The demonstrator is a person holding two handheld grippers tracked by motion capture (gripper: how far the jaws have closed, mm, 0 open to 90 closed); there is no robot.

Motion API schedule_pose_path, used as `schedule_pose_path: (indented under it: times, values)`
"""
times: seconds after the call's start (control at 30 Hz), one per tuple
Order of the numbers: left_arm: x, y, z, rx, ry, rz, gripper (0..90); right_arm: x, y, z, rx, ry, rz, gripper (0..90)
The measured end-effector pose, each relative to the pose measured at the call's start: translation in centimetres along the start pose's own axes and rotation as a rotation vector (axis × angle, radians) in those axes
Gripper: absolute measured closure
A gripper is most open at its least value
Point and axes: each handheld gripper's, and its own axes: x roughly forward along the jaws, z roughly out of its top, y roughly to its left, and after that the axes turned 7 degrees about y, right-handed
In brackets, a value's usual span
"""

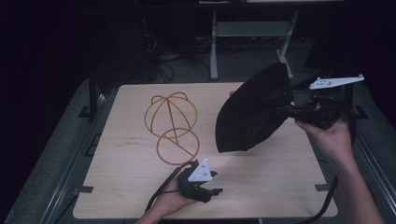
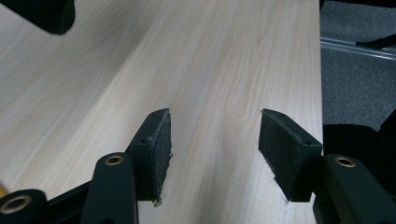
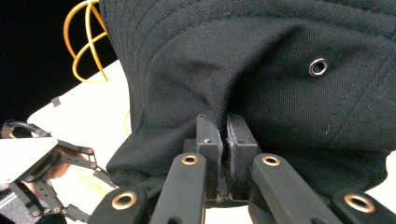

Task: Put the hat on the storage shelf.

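A black fabric hat (image 1: pixel 252 111) hangs in the air over the right half of the table, pinched by my right gripper (image 1: pixel 290 111). In the right gripper view its jaws are shut on a fold of the black hat (image 3: pixel 261 79), at the gripper (image 3: pixel 227 140). A yellow wire hat stand (image 1: pixel 171 126) rests on the table at centre left; part of the yellow wire stand (image 3: pixel 86 39) shows behind the cloth. My left gripper (image 1: pixel 215 184) lies low near the front edge, open, with only bare wood between its pads (image 2: pixel 161 149) at the gripper (image 2: pixel 215 154).
The light wooden table (image 1: pixel 261 186) has its right edge close to the left gripper's outer jaw in the left gripper view. Grey floor and a white desk frame (image 1: pixel 214 46) lie beyond the far edge. Black cables trail from both grippers.
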Motion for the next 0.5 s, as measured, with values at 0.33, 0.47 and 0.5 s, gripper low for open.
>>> schedule_pose_path:
  times: [0.33, 0.47, 0.5]
  values:
    - [-0.4, 0.2, -0.2, 0.004, -0.01, 0.006, 42.4, 0.3, 1.5, 2.6, -0.057, 0.038, 0.006, 86.2]
    - [-0.4, 0.1, -0.2, 0.009, -0.008, 0.006, 42.1, 0.4, 2.2, 3.6, -0.08, 0.054, 0.013, 86.2]
    - [-0.4, 0.1, -0.2, 0.009, -0.008, 0.006, 42.0, 0.4, 2.2, 3.6, -0.08, 0.054, 0.013, 86.2]
